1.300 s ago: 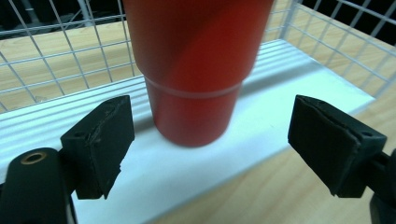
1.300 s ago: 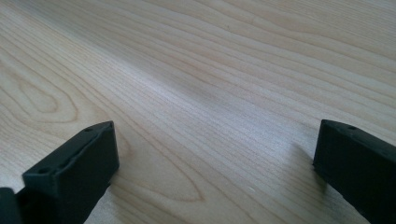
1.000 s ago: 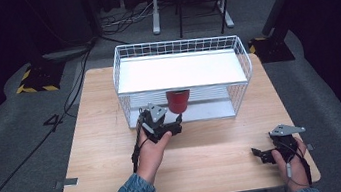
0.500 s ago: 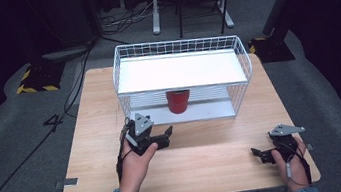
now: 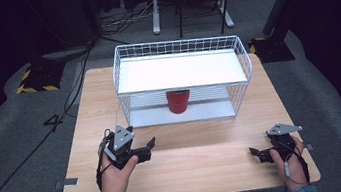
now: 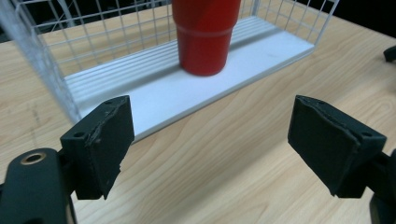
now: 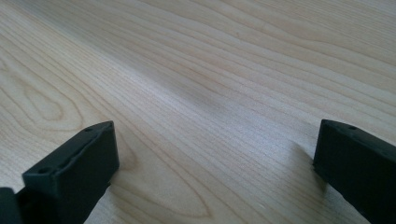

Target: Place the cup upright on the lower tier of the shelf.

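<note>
Change: the left hand (image 5: 114,177) has drawn back from the front of the wire basket (image 5: 125,77) toward the near left part of the worktop (image 5: 207,156); the red cup (image 5: 178,101) stays inside the basket, and the right hand (image 5: 288,160) has kept its place.
Left hand pose: forearm comes in from the near edge, palm wrapped around the gripper body, grey three-cornered plate on top, wrist angled so the gripper aims up and to the right across the worktop.
Left gripper (image 5: 152,143): jaws stand apart with nothing between them; in the left gripper view the left gripper (image 6: 210,140) frames bare wood, with the red cup (image 6: 205,35) beyond the gap.
Right hand pose: rests low at the near right corner of the worktop, fingers curled around the gripper body, gripper pointing left.
Right gripper (image 5: 255,154): jaws apart and empty; the right gripper view shows the right gripper (image 7: 215,163) over plain wood grain of the worktop (image 7: 210,70).
Red cup: stands upright on the white floor of the wire basket, just behind its front edge near the middle, well apart from both grippers.
Wire basket: white, sits at the far half of the worktop, its long side facing the person.
</note>
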Tool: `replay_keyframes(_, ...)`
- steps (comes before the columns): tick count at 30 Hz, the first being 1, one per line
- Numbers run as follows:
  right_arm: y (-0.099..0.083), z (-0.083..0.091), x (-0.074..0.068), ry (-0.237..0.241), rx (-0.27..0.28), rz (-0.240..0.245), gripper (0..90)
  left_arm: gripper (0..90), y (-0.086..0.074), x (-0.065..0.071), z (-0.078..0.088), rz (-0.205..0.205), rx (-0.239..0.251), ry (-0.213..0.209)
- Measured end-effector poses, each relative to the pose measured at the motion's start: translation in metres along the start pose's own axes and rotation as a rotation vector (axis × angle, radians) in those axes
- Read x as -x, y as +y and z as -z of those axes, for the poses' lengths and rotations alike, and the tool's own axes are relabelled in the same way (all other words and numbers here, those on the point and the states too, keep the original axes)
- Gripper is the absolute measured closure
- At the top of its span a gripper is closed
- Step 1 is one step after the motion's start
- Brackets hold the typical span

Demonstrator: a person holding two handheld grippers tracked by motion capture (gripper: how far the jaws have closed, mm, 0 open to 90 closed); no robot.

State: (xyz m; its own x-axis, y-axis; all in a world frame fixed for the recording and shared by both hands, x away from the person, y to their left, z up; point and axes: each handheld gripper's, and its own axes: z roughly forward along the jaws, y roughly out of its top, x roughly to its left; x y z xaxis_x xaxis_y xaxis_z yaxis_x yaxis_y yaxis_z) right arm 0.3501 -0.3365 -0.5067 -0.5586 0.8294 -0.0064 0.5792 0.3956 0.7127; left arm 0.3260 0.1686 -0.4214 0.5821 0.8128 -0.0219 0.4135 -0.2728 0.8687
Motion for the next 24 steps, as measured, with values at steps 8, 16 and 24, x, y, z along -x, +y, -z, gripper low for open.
replay_keyframes(8,0.0,0.0,0.0,0.0,0.0,0.0,0.4,15.0,-0.025,-0.019,0.015,0.022,-0.051,0.012)
replay_keyframes(16,0.0,0.0,0.0,0.0,0.0,0.0,0.4,15.1,-0.051,-0.034,0.013,0.004,-0.179,0.009)
replay_keyframes(24,0.0,0.0,0.0,0.0,0.0,0.0,0.4,15.2,-0.071,-0.046,0.008,0.048,-0.219,0.019)
